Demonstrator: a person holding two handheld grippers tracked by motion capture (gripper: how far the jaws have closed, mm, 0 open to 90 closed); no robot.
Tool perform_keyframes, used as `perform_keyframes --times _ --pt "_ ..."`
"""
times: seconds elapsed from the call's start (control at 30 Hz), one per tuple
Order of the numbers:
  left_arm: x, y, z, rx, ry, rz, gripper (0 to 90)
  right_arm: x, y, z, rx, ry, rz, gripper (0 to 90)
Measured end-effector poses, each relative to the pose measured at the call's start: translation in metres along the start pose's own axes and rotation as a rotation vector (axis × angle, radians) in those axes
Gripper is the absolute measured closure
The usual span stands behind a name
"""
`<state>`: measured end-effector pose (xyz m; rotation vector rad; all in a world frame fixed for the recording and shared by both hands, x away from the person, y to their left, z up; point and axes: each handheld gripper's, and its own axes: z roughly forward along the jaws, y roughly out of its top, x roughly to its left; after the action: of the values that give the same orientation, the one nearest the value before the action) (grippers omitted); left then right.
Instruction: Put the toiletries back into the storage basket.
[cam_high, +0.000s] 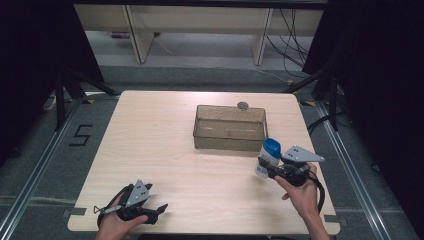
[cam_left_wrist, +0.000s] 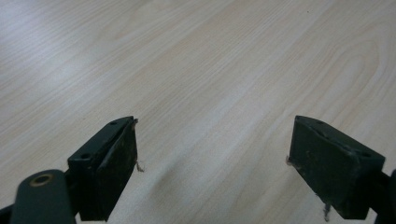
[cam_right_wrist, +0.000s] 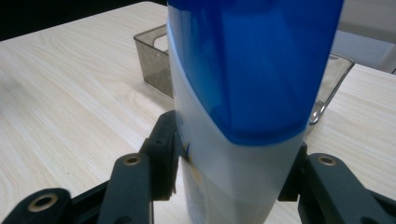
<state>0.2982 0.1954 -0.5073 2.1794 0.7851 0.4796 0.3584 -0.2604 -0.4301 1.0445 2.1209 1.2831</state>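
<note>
The right gripper (cam_high: 266, 167) is clamped on a white bottle (cam_high: 266, 159) with a blue cap (cam_high: 272, 145), jaws squeezing its lower white part from both sides. You can see that up close in the right gripper view, where the bottle (cam_right_wrist: 238, 140) stands upright between the jaws. In the high view it sits over the right side of the surface (cam_high: 150, 150), just beside the near right corner of the bin (cam_high: 230, 128).

That bin is a clear smoky-brown plastic tub, sitting a bit past the middle of the surface with nothing visible inside it. It's the one thing close to the bottle. There's a small round grey thing (cam_high: 243, 105) right behind the bin's far wall; can't tell what it is.

The left gripper (cam_high: 159, 209) is down at the near left edge, well apart from all of that, jaws spread wide with nothing between them. The left gripper view just has bare wood grain past the pads (cam_left_wrist: 119, 163).

Writing: there's a "5" (cam_high: 81, 135) marked in black tape on the floor left of the surface. The bottle has some faint print low on the white part, but it's too blurry to read.
</note>
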Motion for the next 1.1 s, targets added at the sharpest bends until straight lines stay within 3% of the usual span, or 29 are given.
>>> perform_keyframes --times 0.07,0.1,0.23,0.47,0.6,0.63,0.73,0.8,1.1 --pt "-0.001 0.000 0.000 -0.010 -0.013 -0.017 15.0 -0.001 0.002 0.001 -0.009 -0.006 -0.007 54.1" --pt "-0.001 0.000 0.000 -0.011 -0.011 -0.020 15.0 -0.004 0.007 0.002 0.012 0.006 -0.006 54.1" --pt "-0.001 0.000 0.001 -0.009 0.014 -0.001 15.0 -0.008 0.014 0.004 -0.008 -0.003 -0.024 54.2" --pt "-0.002 0.000 0.000 -0.014 0.002 -0.018 15.0 -0.009 0.027 0.008 -0.016 -0.015 -0.001 54.3" --pt "-0.002 0.000 0.001 -0.017 -0.004 -0.023 15.0 -0.015 0.032 0.012 -0.021 -0.016 -0.018 54.3" --pt "-0.001 0.000 0.000 -0.006 -0.011 -0.017 15.0 -0.014 0.033 0.011 -0.004 -0.013 0.005 54.3" --pt "-0.001 -0.001 0.001 -0.015 0.014 -0.012 15.0 -0.015 0.036 0.012 -0.013 -0.020 0.006 54.3" --pt "-0.001 0.000 -0.001 -0.003 0.008 -0.006 15.0 -0.019 0.042 0.013 -0.015 -0.018 -0.011 54.4" --pt "-0.001 0.000 0.001 -0.012 0.011 -0.010 15.0 -0.025 0.061 0.014 -0.031 -0.034 -0.002 54.5"
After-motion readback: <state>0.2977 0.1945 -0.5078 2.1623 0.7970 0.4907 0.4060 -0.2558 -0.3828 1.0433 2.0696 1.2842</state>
